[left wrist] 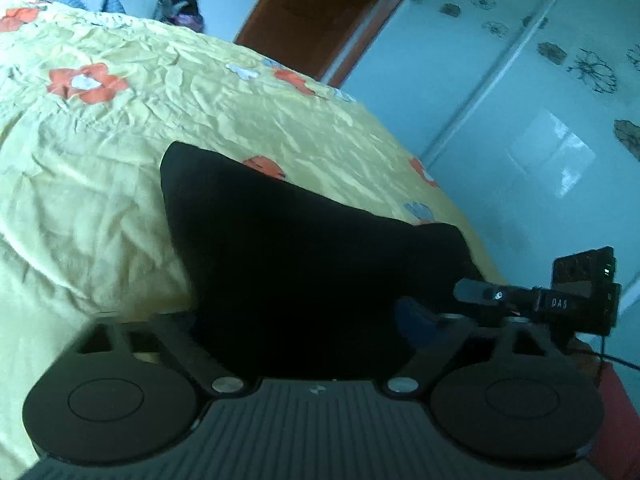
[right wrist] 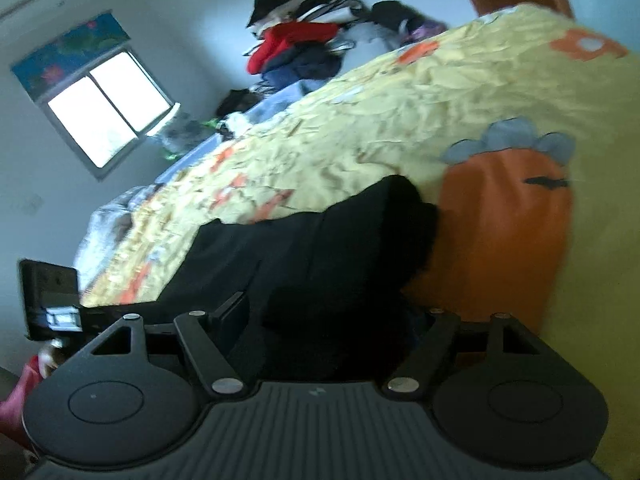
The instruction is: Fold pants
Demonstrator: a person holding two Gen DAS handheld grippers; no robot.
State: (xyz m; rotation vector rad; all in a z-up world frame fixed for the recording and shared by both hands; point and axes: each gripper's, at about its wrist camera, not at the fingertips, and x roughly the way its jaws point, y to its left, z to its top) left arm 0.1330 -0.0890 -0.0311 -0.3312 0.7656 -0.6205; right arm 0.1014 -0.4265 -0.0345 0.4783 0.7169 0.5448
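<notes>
The black pants (left wrist: 288, 264) lie on a yellow flowered bedspread (left wrist: 120, 140), bunched up toward the camera. In the left wrist view my left gripper (left wrist: 304, 320) is buried in the black cloth; its fingertips are hidden. The right gripper's body (left wrist: 560, 300) shows at the right, beside the pants' edge. In the right wrist view the pants (right wrist: 320, 264) fill the space between my right gripper's arms (right wrist: 320, 320); its fingertips are hidden in the cloth too. The left gripper's body (right wrist: 52, 304) shows at the far left. Both views are blurred.
A pile of mixed clothes (right wrist: 312, 40) sits at the far end of the bed. A brown door (left wrist: 320, 12) and a pale wardrobe with flower prints (left wrist: 540, 80) stand beyond the bed. A window (right wrist: 108, 108) is on the far wall.
</notes>
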